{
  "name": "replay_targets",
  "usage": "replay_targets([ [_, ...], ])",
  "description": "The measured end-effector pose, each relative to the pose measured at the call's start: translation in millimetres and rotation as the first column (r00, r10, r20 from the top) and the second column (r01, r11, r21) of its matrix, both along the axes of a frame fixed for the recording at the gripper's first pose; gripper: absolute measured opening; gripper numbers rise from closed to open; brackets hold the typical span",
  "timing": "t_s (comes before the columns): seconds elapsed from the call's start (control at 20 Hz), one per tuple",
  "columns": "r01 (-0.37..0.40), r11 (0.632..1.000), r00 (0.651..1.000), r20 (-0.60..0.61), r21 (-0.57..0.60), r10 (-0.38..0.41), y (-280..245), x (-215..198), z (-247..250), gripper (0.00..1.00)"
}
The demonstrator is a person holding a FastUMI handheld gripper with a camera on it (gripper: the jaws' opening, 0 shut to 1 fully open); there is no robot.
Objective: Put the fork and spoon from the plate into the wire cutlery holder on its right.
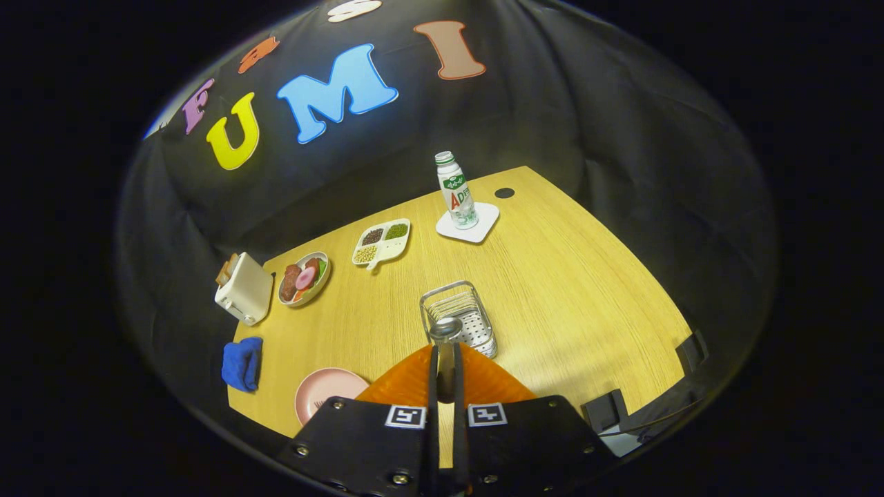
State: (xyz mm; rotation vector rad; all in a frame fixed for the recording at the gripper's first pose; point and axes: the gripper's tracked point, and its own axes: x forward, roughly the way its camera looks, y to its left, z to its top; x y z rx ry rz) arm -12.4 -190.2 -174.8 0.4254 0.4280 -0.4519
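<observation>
jaws: the gripper (446, 369) has its two orange fingers (407, 383) squeezed nearly together, clamped on a metal spoon (446, 333) whose bowl pokes out past the tips
spoon: held up above the desk, the bowl sitting right over the near end of the wire cutlery holder (458, 316) from this angle; can't tell if it's touching the wire or just hanging over it
wire cutlery holder: silvery wire basket with a perforated bottom, just ahead of the fingers, standing on the desk to the right of the pink plate
pink plate (324, 390): down beside the gripper on its left, partly hidden behind the gripper body; the fork (319, 404) is lying on it, only its tines peeking out
desk (566, 290): light wood grain, with a small dark round hole in the far corner
far side: a drink bottle (456, 192) with a green cap stands upright on a white coaster (476, 224)
middle: a white divided dish (382, 243) with beans and grains in its compartments, and next to it a bowl of toy food (304, 277)
left edge: a white toaster (243, 288) with toast sticking out, and a folded blue cloth (242, 362) nearer to the plate
</observation>
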Motion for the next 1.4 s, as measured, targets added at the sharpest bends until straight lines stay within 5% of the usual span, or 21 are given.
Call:
replay_targets([
  [0.9, 0.022, 0.998, 0.998, 0.062, -0.061, -0.018, 0, -5, 25, 0.21],
  [1.4, -0.214, 0.974, 0.977, -0.021, -0.074, 0.213, 107, 22, -13, 0.21],
])
